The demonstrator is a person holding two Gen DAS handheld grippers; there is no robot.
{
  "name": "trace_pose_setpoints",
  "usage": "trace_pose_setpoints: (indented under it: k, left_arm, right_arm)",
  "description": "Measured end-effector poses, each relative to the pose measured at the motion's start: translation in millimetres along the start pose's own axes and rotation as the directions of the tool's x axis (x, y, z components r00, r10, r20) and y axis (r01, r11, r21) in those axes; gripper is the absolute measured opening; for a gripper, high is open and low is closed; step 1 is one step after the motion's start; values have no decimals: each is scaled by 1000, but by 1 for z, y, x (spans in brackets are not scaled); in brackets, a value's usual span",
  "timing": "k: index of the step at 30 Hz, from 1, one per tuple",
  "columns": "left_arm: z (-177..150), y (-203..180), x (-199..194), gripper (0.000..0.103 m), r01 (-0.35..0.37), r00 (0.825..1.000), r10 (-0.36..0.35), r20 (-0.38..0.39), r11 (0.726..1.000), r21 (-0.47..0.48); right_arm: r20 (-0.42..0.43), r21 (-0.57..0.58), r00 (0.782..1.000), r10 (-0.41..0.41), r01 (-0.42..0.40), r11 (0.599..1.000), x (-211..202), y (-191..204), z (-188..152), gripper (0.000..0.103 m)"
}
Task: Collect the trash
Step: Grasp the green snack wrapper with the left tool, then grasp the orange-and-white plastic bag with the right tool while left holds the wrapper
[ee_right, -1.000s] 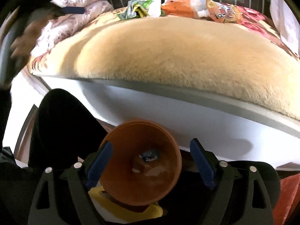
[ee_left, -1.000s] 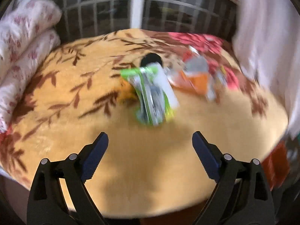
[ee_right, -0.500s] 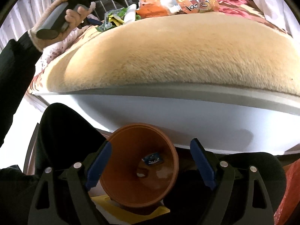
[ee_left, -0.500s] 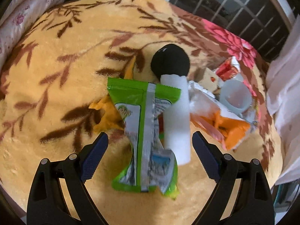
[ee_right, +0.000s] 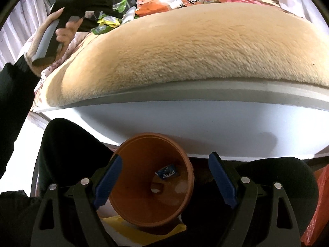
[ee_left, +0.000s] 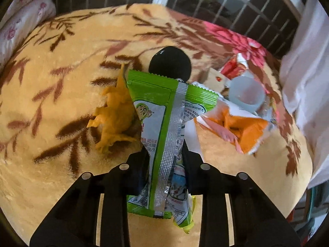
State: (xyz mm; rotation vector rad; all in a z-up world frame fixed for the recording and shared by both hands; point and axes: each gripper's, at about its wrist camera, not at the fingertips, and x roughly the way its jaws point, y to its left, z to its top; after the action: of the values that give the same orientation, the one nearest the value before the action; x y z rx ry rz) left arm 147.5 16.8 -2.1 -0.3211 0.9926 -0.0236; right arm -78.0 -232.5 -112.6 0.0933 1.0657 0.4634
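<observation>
My left gripper (ee_left: 164, 158) is shut on a green snack wrapper (ee_left: 164, 123), pinching its lower half above the blanket. More trash lies to the right: an orange wrapper (ee_left: 240, 129), a clear plastic cup (ee_left: 244, 92) and a red-and-white wrapper (ee_left: 234, 65). My right gripper (ee_right: 164, 177) is open and empty, held over a brown bin (ee_right: 152, 187) below the bed edge. A small blue wrapper (ee_right: 167, 170) lies inside the bin. In the right wrist view the left gripper (ee_right: 98, 10) shows at the far left with the green wrapper (ee_right: 107, 22).
A yellow toy dinosaur (ee_left: 113, 111) and a black round object (ee_left: 169, 63) lie beside the wrapper on the flowered tan blanket (ee_left: 61, 82). Pink pillows (ee_left: 18, 20) sit at left, a white curtain (ee_left: 304, 61) at right, window bars behind. The white bed frame (ee_right: 205, 127) rises above the bin.
My left gripper moved in over the green wrapper and shut on it. My right gripper stayed open over the bin.
</observation>
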Motion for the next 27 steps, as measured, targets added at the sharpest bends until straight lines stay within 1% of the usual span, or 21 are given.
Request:
trace_pose_setpoints:
  k: [2, 4, 7, 10, 11, 12, 15, 17, 19, 20, 22, 25, 26, 27]
  left_arm:
    - [-7, 7, -12, 28, 39, 999, -39, 18, 999, -5]
    - [-14, 11, -25, 28, 57, 998, -57, 39, 998, -2]
    - [-27, 13, -48, 28, 49, 996, -51, 77, 998, 35]
    - [-46, 14, -74, 28, -17, 991, 4, 133, 996, 91]
    - [-54, 16, -81, 28, -53, 988, 37, 148, 993, 103]
    - [-60, 18, -84, 28, -94, 985, 76, 157, 989, 111]
    - [-73, 26, -82, 28, -163, 977, 144, 160, 980, 113]
    - [-77, 37, -68, 28, -166, 980, 156, 122, 983, 81]
    - [-78, 49, -54, 28, -147, 986, 144, 82, 989, 33]
    - [-78, 56, -49, 28, -132, 988, 131, 76, 991, 2]
    - [-77, 61, -46, 28, -111, 990, 113, 79, 993, -24]
    - [-76, 63, -44, 28, -95, 992, 97, 82, 995, -37]
    - [-76, 63, -43, 28, -91, 992, 95, 86, 995, -39]
    - [-77, 64, -43, 28, -89, 992, 92, 90, 995, -39]
  right_arm:
    - [-1, -5, 1000, -3, 3, 1000, 0, 1, 0, 84]
    - [0, -14, 1000, -7, 7, 1000, -2, 3, 0, 84]
    - [2, -24, 1000, -12, 12, 1000, -4, 6, 1, 84]
    - [7, -35, 1000, -19, 19, 999, -7, 9, 3, 84]
    - [14, -43, 1000, -17, 18, 999, -9, 11, 5, 84]
    - [20, -50, 1000, -16, 17, 999, -12, 13, 7, 84]
    - [46, -92, 999, 6, -2, 996, -28, 22, 18, 84]
    - [69, -137, 997, 37, -28, 990, -44, 29, 36, 84]
    - [88, -175, 995, 56, -40, 984, -55, 36, 52, 84]
    - [105, -207, 993, 59, -37, 978, -63, 41, 67, 84]
    - [132, -270, 990, 52, -15, 963, -74, 51, 94, 84]
    - [178, -390, 983, 40, 33, 920, -84, 70, 147, 84]
    - [185, -443, 982, 34, 53, 895, -81, 79, 172, 84]
    - [180, -469, 983, 28, 61, 881, -76, 83, 188, 84]
